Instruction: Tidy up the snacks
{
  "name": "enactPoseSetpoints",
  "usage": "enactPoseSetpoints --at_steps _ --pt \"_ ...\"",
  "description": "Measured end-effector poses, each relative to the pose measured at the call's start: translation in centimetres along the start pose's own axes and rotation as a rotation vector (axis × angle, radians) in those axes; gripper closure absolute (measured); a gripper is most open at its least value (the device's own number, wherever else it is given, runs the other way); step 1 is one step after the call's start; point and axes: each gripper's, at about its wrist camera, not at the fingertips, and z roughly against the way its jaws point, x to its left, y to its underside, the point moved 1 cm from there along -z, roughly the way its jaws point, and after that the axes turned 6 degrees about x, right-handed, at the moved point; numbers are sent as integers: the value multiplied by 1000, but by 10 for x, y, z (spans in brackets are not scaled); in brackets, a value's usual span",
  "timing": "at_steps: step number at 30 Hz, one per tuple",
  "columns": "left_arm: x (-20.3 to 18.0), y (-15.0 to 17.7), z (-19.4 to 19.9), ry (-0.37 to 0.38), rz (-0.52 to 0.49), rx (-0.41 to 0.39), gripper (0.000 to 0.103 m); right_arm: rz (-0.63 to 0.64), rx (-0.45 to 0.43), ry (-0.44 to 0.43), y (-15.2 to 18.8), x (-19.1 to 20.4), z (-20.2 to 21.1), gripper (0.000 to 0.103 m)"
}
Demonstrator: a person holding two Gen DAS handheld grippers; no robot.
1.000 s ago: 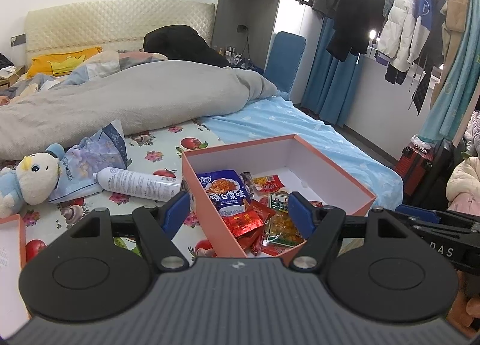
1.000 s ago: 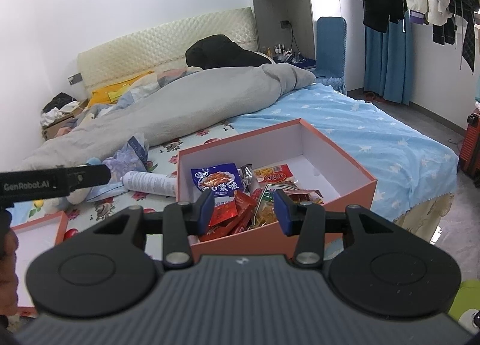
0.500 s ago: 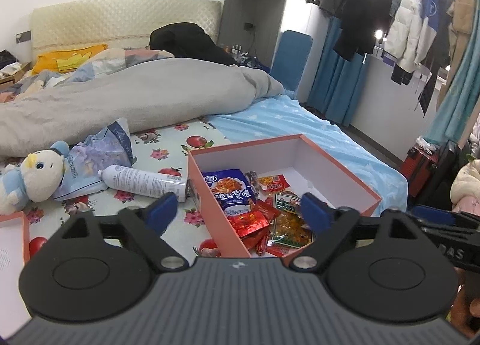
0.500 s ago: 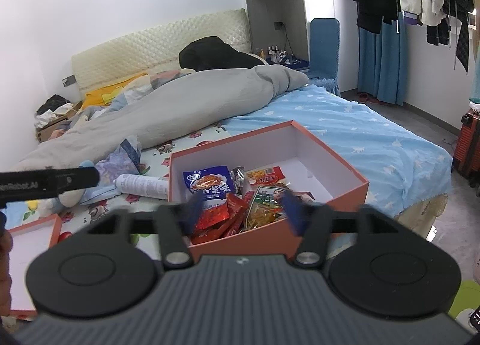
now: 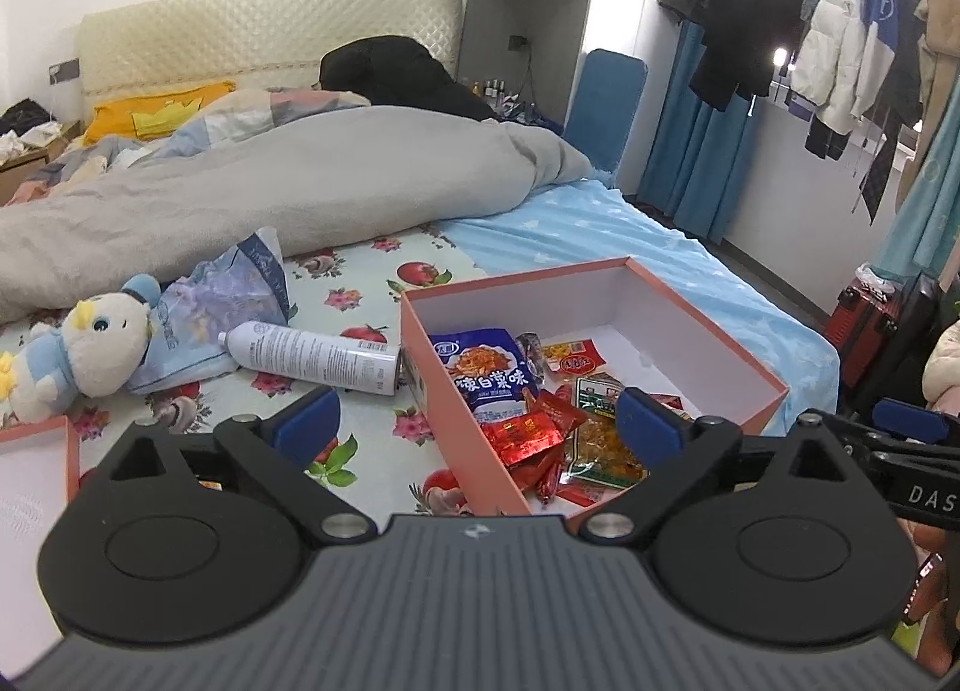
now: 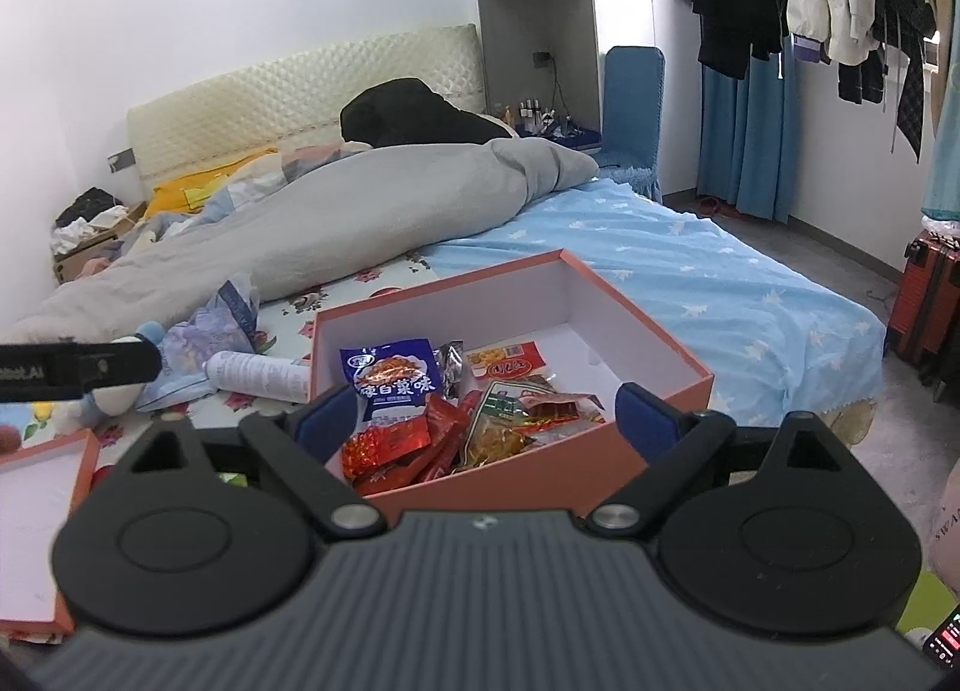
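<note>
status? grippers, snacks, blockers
Left gripper open, empty. Right gripper open, empty. Snack packets piled in the orange box. White bottle lies beside the box, not blocking.

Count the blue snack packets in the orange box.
1: the blue packet lies at the left end of the orange box, partly over the red packets; others may be buried.

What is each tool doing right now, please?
Left tool: open, holding nothing.
Right tool: open, holding nothing.

Left claw, right claw: black ribbed bodies, round discs, silver screws, blue fingertip pads.
</note>
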Motion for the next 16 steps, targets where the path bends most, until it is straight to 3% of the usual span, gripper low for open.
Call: enactPoseSetpoints --at_steps 16 --pt "-2 2 0 5 -22 4 3 -5 -3 -10 0 -2 0 9"
